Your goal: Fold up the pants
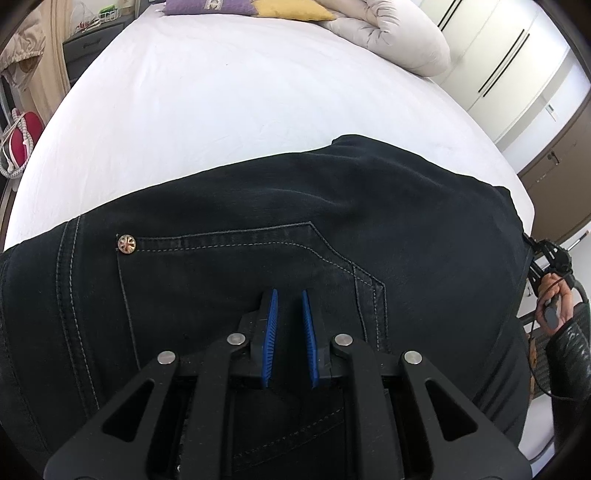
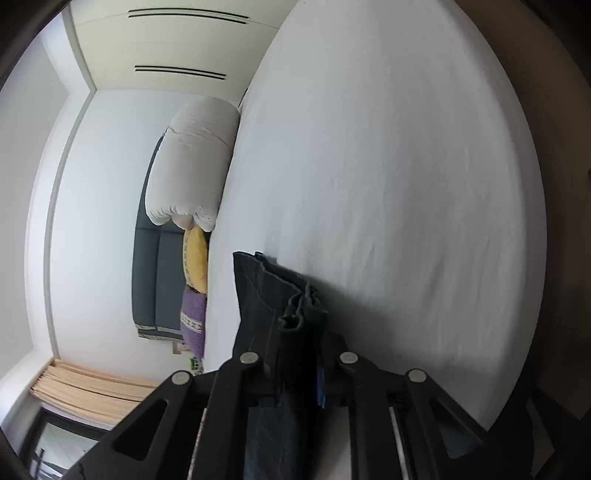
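Observation:
Dark denim pants (image 1: 258, 229) lie on the white bed sheet (image 1: 207, 92), seat side up, with a back pocket and a metal rivet (image 1: 126, 244) showing. My left gripper (image 1: 290, 295) hovers just over the pocket with its blue pads (image 1: 271, 325) a small gap apart and nothing between them. My right gripper (image 2: 299, 332) is shut on bunched layers of the pants' edge (image 2: 269, 288), turned sideways and lifted off the sheet (image 2: 406, 184). The right gripper and the hand holding it also show at the pants' right end in the left wrist view (image 1: 550, 266).
A rolled white duvet (image 1: 391, 33), a yellow cushion (image 1: 291, 9) and a purple cushion (image 1: 207, 5) lie at the bed's head. White wardrobes (image 1: 509, 62) stand to the right. A red item (image 1: 22, 136) and a dark drawer unit (image 1: 92, 40) are beside the bed's left edge.

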